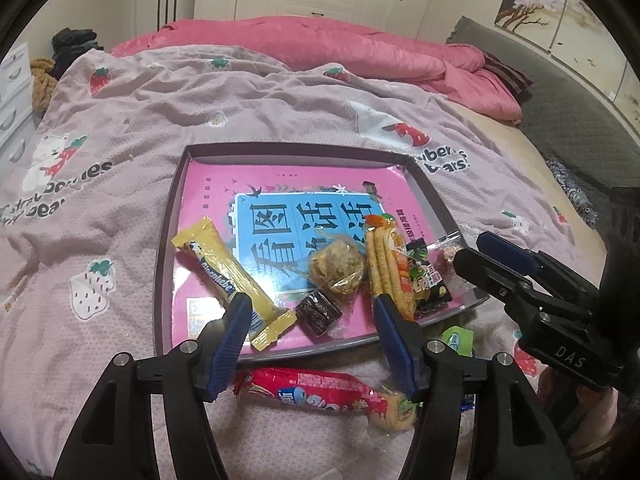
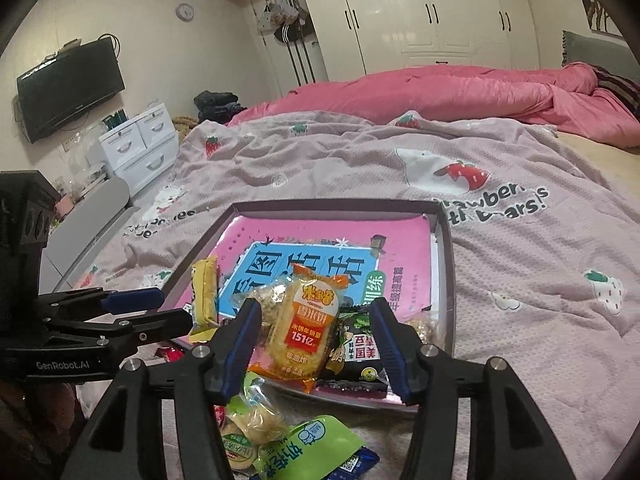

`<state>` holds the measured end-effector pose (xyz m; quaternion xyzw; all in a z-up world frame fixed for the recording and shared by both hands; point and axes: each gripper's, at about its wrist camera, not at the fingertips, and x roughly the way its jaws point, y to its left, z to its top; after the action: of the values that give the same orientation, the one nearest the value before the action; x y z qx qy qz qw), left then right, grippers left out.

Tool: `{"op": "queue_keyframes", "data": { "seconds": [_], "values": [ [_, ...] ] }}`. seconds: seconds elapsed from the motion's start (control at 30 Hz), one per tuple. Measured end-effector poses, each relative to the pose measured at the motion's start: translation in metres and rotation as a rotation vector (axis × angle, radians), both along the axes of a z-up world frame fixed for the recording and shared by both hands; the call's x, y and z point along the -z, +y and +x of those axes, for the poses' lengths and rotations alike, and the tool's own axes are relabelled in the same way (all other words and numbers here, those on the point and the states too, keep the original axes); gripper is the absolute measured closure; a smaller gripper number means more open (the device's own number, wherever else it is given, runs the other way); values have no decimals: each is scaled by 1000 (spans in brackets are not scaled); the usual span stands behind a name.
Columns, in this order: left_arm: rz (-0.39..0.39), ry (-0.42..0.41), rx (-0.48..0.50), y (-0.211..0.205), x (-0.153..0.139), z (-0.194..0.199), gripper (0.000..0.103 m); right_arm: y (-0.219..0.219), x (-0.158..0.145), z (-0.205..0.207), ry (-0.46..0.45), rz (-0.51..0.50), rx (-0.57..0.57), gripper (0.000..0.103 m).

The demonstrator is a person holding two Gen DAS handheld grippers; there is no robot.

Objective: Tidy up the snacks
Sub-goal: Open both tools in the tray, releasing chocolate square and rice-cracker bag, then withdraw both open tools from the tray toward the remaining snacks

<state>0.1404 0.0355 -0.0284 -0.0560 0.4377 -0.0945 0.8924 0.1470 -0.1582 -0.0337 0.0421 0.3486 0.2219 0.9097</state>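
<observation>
A shallow box tray (image 1: 166,240) (image 2: 446,264) lined with a pink book lies on the bed. In it lie a yellow bar (image 1: 234,276), a round crumbly cake (image 1: 338,270), a dark brown candy (image 1: 318,312), an orange rice-cracker pack (image 1: 390,264) (image 2: 306,324) and a black packet (image 1: 430,284) (image 2: 356,356). A red packet (image 1: 316,394) lies on the blanket below my open, empty left gripper (image 1: 316,340). My right gripper (image 2: 316,344) is open and empty over the tray's near edge, above a green packet (image 2: 304,444) and clear-wrapped cakes (image 2: 256,420).
The strawberry-print blanket (image 1: 200,104) covers the bed, with a pink duvet (image 1: 340,48) heaped at the back. White drawers (image 2: 140,148) and a wall TV (image 2: 70,88) stand at the left. The right gripper (image 1: 520,276) shows in the left wrist view.
</observation>
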Motion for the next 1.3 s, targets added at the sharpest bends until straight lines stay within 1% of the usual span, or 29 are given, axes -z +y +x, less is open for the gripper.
{"op": "queue_keyframes", "data": {
  "seconds": [0.13,0.23,0.43,0.57,0.9,1.13,1.23,1.3],
  "values": [
    [-2,-11,-2,0,-5,-4,36,-4,-7,-4,-18,10,3,46],
    [-4,-16,-2,1,-8,-6,36,-5,-11,-9,-31,10,5,42],
    [-12,-18,0,1,-13,-13,34,-7,-19,-19,-56,8,2,41],
    [-13,-21,1,1,-17,-18,34,-7,-22,-26,-68,3,6,39],
    [-13,-35,-3,4,-29,-29,33,-14,-30,-38,-80,6,14,38],
    [-5,-27,0,1,-31,-38,33,-16,-36,-49,-100,4,24,38],
    [-4,-26,0,2,-31,-41,33,-17,-39,-55,-110,2,27,33],
    [-4,-24,-2,2,-32,-43,33,-18,-40,-58,-114,2,29,33]
  ]
}}
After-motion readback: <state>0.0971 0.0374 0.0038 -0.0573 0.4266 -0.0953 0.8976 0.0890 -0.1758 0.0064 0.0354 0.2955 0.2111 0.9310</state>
